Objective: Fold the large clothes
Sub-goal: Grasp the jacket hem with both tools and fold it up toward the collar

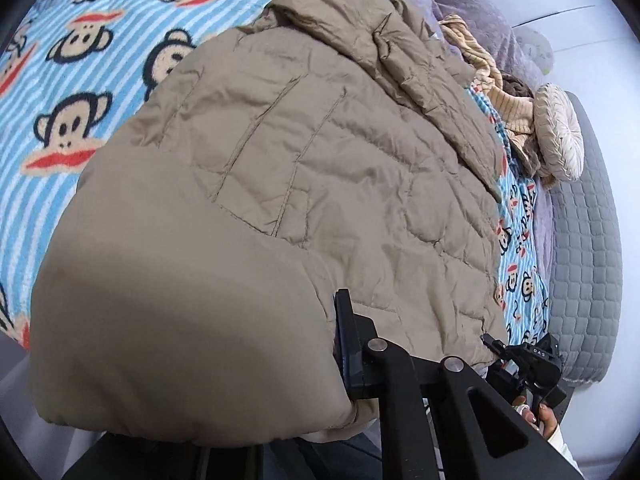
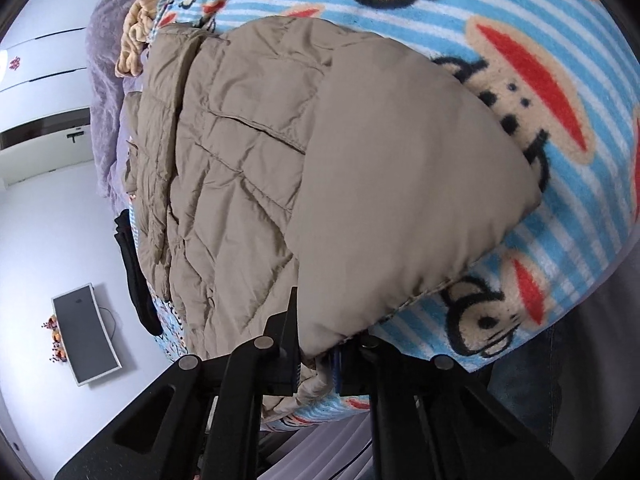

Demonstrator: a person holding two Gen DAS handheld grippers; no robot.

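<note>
One tan quilted jacket [image 1: 288, 168] is counted on one monkey-print blanket [image 1: 80, 60]. Two grippers are seen, the left [image 1: 352, 360] and the right [image 2: 316, 360]. One round pleated cushion [image 1: 558, 132], one striped beige garment [image 1: 500, 80] and one wall screen [image 2: 86, 334] are tallied.

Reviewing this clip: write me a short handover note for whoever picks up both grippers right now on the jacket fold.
Left gripper: only one finger shows, against the near hem of the tan quilted jacket; the hem hides the other, so the grip cannot be confirmed.
Right gripper: shut on the same hem, fabric pinched between its fingers.
The jacket lies on the monkey-print blanket on the bed, hood end far from you. A striped beige garment lies beyond it, not involved.
Done: the jacket looks narrowed, with a fold lying along one side.
Left: probably carry the near hem toward the hood end, then flatten.
</note>
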